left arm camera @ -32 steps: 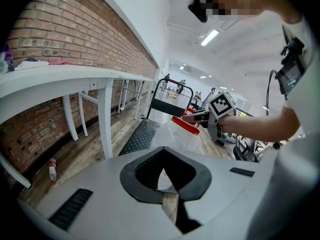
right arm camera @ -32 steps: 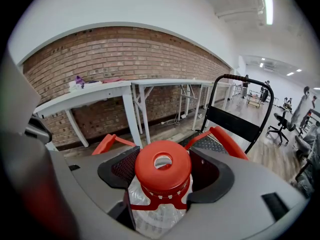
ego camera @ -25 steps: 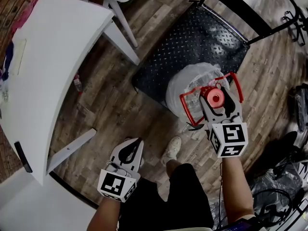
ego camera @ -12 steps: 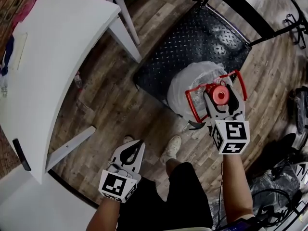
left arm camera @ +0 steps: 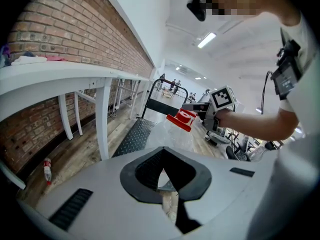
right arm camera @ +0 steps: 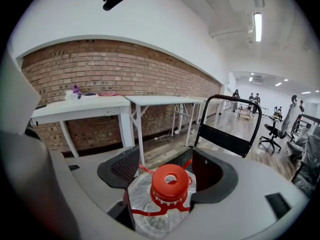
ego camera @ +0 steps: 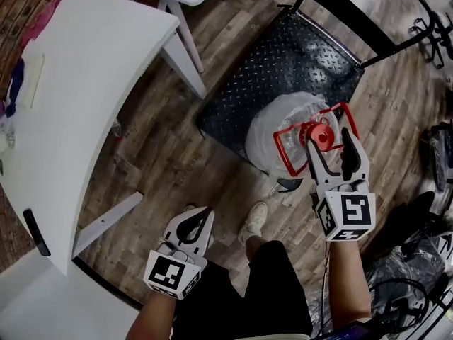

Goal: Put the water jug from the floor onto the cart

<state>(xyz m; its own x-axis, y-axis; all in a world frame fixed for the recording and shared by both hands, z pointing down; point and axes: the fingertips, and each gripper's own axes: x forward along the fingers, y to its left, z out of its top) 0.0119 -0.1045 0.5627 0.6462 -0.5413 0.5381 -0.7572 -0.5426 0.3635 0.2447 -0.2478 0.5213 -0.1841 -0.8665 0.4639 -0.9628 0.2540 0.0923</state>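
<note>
Water jug (ego camera: 272, 129), clear plastic w/ red cap (ego camera: 320, 136) and red carry frame (ego camera: 286, 156), was in the centre-right of the head view. It seemed to stand at the lower-right edge of the cart (ego camera: 283, 55), on its dark checker-plate deck; whether the base was fully on the deck I could not tell. The right gripper (ego camera: 328, 137) was over the jug top w/ its jaws spread. In the right gripper view the cap sat btw the two jaws, w/ a gap on each side, so nothing was pinched. The left gripper (ego camera: 200, 212) was at the bottom centre-left, well apart from the jug, above the wooden floor (ego camera: 177, 161). Its jaws were pressed together at the tips and held nothing. A white table (ego camera: 85, 83) filled the upper left of the frame. A light shoe (ego camera: 253, 218) showed near the bottom centre, just beside the left gripper.
</note>
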